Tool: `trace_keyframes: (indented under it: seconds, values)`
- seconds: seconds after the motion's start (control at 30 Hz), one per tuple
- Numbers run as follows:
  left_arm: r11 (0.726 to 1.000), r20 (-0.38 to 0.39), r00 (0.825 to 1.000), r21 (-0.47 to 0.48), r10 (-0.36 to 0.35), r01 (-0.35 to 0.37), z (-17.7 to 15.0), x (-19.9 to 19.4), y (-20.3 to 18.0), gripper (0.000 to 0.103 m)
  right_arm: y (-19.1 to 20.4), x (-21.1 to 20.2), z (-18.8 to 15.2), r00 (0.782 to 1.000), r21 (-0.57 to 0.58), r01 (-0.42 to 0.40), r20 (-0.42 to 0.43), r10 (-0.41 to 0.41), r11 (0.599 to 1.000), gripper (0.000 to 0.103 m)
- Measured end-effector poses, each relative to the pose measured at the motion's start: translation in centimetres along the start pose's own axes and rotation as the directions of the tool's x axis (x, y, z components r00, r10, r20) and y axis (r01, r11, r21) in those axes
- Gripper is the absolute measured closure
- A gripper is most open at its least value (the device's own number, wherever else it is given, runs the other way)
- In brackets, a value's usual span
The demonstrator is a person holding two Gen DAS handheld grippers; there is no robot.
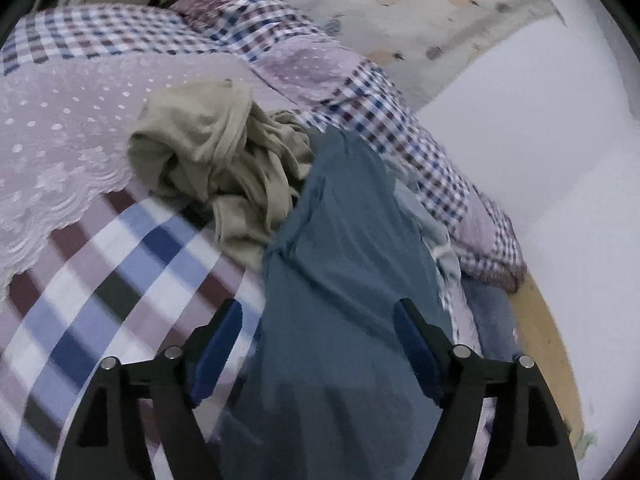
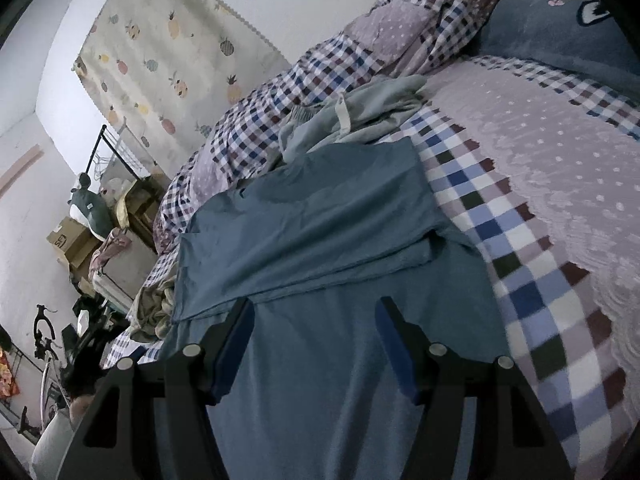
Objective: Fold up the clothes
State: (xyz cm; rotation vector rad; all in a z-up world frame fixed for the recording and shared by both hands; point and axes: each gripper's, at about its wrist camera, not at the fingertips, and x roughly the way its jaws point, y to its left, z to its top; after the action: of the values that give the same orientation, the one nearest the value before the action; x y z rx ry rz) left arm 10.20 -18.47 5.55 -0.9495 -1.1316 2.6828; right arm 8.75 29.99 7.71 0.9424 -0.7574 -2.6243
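Both pairs of jaws stand wide with nothing pinched: our left gripper point(image 1: 318, 318) and our right gripper point(image 2: 316, 316) each hover over the flat slate-blue cotton garment point(image 2: 304, 216), whose cloth shows between the blue pads without being pressed. It lies low and centre in both views, its upper part already doubled over into a layered panel at mid-frame of the right view.

We judge the main risk to be that loose fold: with no grip on it, a pad brushing the edge could drag the layers askew. Just beside it, centre-left in the left view, a crumpled beige garment point(image 1: 216, 148) touches the blue cloth, and a pale grey-green garment with a white drawstring point(image 2: 352, 120) lies just beyond; either could get caught up in the next grasp.

All of it rests on a bed with a checked blue, maroon and white cover point(image 2: 520, 240) under a lilac dotted lace overlay point(image 1: 60, 128). A pineapple-print curtain point(image 2: 160, 56) hangs upper left, boxes and clutter below it
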Motion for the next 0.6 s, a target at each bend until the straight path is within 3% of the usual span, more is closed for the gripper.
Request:
trace_keyframes:
  seconds: [0.17, 0.37, 0.6]
  values:
    - [0.996, -0.024, 0.998, 0.069, 0.057, -0.056, -3.5, -4.4, 0.9, 0.02, 1.3, -1.7, -1.7, 0.999, -0.057, 0.035, 0.022, -0.034, 0.998, 0.037]
    - [0.993, -0.076, 0.993, 0.077, 0.09, -0.084, -7.6, -9.0, 2.7, 0.019, 4.9, -3.5, -5.2, 1.0, -0.19, 0.023, 0.006, -0.023, 0.982, 0.037]
    - [0.987, -0.139, 0.983, 0.118, 0.121, -0.104, -12.0, -12.2, 3.8, 0.019, 11.9, -3.3, -12.9, 0.988, -0.369, -0.104, -0.148, 0.052, 0.924, 0.037]
